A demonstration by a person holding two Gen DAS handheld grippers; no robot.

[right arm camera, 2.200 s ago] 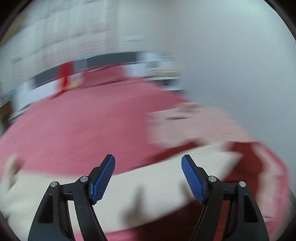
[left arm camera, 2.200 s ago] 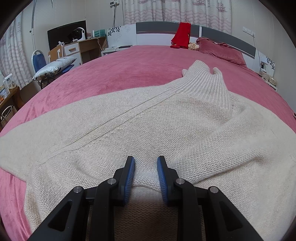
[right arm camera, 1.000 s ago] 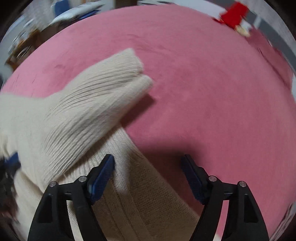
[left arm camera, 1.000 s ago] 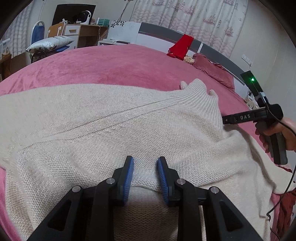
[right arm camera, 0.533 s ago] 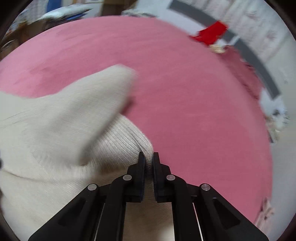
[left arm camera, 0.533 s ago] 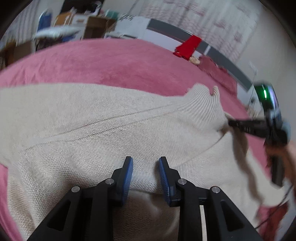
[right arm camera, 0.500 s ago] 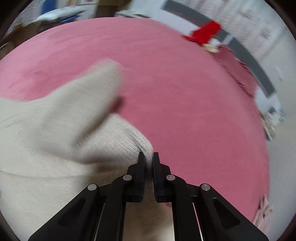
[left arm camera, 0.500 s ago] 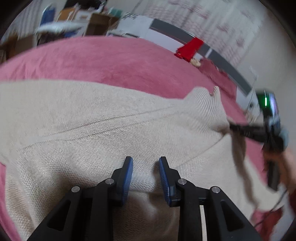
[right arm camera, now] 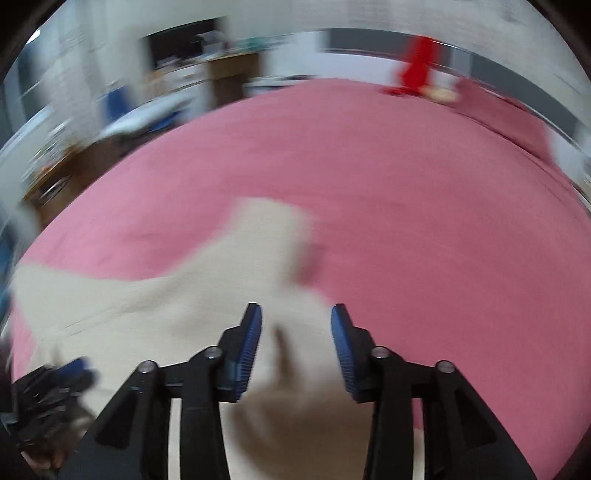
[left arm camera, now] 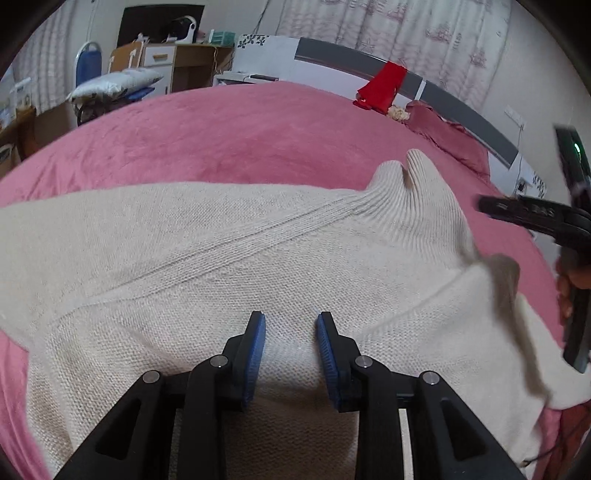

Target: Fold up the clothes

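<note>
Pink bed cover point(left arm camera: 240, 136) spreads far ahead of the gripper. Red cloth point(left arm camera: 382, 90) hangs on the grey headboard point(left arm camera: 461, 110), ahead & right. Dark pink pillow point(left arm camera: 448, 138) beside it. Desk point(left arm camera: 184, 70) & blue chair point(left arm camera: 86, 59) ahead, left. Curtains point(left arm camera: 406, 33) at back.

Soft even indoor light, left wrist view sharp, right wrist view heavy motion blur, fisheye bend + dark vignette at edges
</note>
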